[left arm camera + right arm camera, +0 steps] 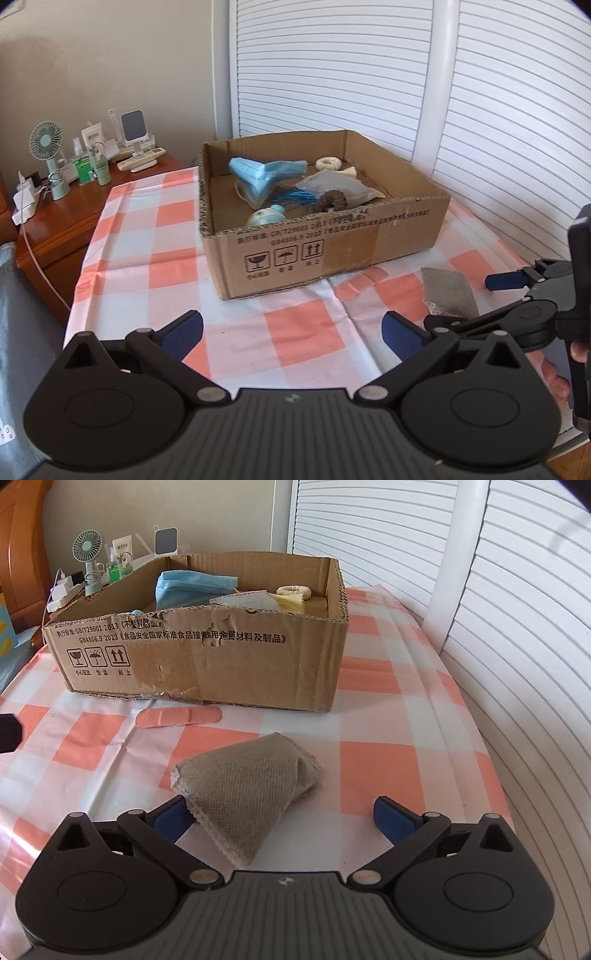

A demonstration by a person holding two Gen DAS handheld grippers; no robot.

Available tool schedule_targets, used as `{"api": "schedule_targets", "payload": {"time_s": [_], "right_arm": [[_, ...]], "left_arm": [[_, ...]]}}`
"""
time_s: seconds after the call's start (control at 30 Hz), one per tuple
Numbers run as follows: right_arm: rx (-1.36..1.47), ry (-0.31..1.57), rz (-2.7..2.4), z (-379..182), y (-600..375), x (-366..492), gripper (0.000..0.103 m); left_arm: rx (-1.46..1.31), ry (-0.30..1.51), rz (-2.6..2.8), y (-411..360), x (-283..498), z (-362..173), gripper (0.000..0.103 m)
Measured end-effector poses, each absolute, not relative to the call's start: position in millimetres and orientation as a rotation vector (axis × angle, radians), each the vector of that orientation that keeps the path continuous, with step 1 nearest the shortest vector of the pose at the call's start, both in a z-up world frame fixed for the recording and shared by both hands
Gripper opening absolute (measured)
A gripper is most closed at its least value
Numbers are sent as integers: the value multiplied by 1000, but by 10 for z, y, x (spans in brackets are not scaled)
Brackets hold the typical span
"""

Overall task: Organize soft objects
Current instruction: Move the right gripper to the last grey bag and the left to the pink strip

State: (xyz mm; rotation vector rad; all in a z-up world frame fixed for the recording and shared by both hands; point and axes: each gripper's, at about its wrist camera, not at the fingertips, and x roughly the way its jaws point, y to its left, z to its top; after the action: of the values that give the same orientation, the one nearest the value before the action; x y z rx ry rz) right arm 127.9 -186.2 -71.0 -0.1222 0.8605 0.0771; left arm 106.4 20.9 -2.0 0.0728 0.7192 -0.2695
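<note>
Lying nearest the right gripper (283,818), a folded tan cloth (245,794) rests on the checked tablecloth (380,771), its near corner reaching in between the spread blue pads; the left pad (173,818) touches or nearly touches the cloth's edge, while the right pad stands clear of it. The jaws are wide apart and hold nothing.

The left gripper (291,334) hovers over bare tablecloth with its jaws equally wide apart and nothing between them. From its view the right gripper (517,291) shows at the far right, over the same cloth (448,291).

Beyond the cloth, a pink adhesive bandage (179,716) lies flat just in front of the cardboard box (207,664), near its taped front wall. Open tablecloth runs to the right of the box as far as the table's edge, where white louvred doors (517,627) stand close alongside.

The box is open at the top with low walls. Inside lie a blue face mask (264,173), a grey-white mask (332,186), a brown scrunchie (332,202), a cream scrunchie (330,163), a blue tassel (295,199), a small pale-blue round toy (264,216) and a yellow cloth (291,603).

Farther left, a wooden side table (74,218) carries a mint desk fan (50,155), green bottles (92,168) and remote controls (142,160), well apart from the box.
</note>
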Motion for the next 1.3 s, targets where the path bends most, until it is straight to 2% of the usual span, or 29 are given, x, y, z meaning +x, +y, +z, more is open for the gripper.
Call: {"api": "schedule_targets", "payload": {"time_s": [0.7,1.3], "right_arm": [[-180,800,228,-729,-1995,1079,103],[-195,787,285,-735,-2049,1055,103]], "left_arm": [[177,827,-527,-405,1658,-496,102],[300,871,-762,-587,1845,-532,100]]}}
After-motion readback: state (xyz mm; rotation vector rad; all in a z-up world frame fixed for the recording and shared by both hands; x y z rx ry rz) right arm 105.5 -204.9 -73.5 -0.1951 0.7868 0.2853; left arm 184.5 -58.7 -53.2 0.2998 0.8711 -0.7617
